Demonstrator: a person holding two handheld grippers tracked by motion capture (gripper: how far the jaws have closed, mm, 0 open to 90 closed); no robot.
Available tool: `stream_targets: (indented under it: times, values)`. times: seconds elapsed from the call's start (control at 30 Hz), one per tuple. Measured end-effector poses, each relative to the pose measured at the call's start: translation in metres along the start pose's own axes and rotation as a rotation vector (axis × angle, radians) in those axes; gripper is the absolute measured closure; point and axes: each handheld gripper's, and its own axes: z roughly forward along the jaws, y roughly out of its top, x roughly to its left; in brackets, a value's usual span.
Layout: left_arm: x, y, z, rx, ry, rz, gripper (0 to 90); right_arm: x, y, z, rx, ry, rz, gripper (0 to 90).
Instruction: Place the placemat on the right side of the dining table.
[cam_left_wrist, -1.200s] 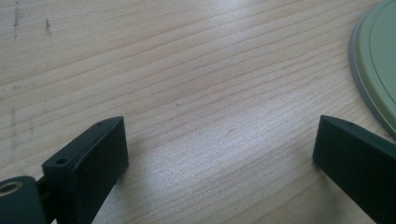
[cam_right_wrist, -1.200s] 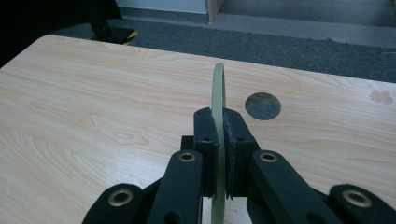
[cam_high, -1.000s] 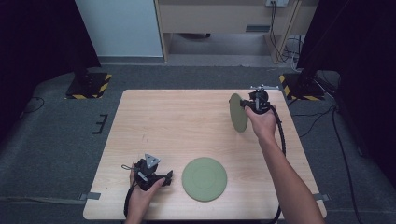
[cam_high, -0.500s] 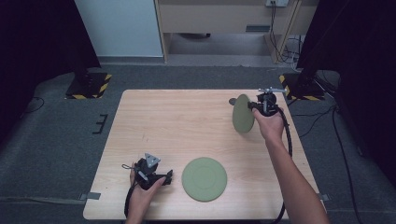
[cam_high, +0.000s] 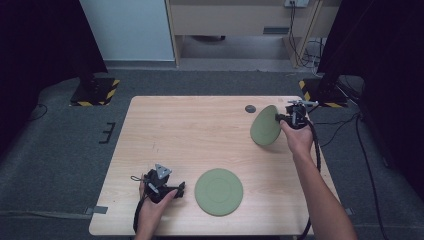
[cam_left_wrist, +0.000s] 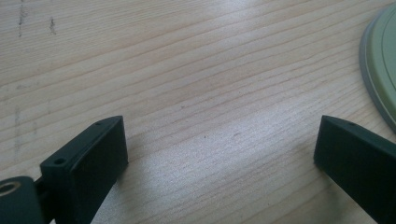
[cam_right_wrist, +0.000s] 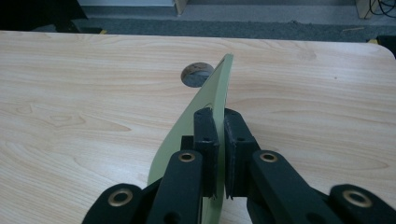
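Near the table's (cam_high: 150, 130) front edge your left gripper (cam_high: 176, 191) rests with jaws spread wide and empty, just beside the flat green plate (cam_high: 218, 191) lying there; farther off, toward the far right corner, your right gripper (cam_high: 278, 118) pinches the rim of a second green plate (cam_high: 264, 126), tilted on edge near a dark round hole (cam_high: 250, 108).

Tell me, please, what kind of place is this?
Probably a lab or studio set up for recording handling work. A bare wooden table stands on grey carpet between black curtains, stand bases marked with hazard stripes sit beside it, and cables hang at the back.
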Motion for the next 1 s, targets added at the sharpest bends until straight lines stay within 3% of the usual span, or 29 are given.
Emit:
stream_targets:
  times: [1.0]
  values:
    - [0.001,0.002,0.002,0.001,-0.002,-0.003,1.9,-0.038,-0.022,0.02,0.05,-0.029,0.039,85.7]
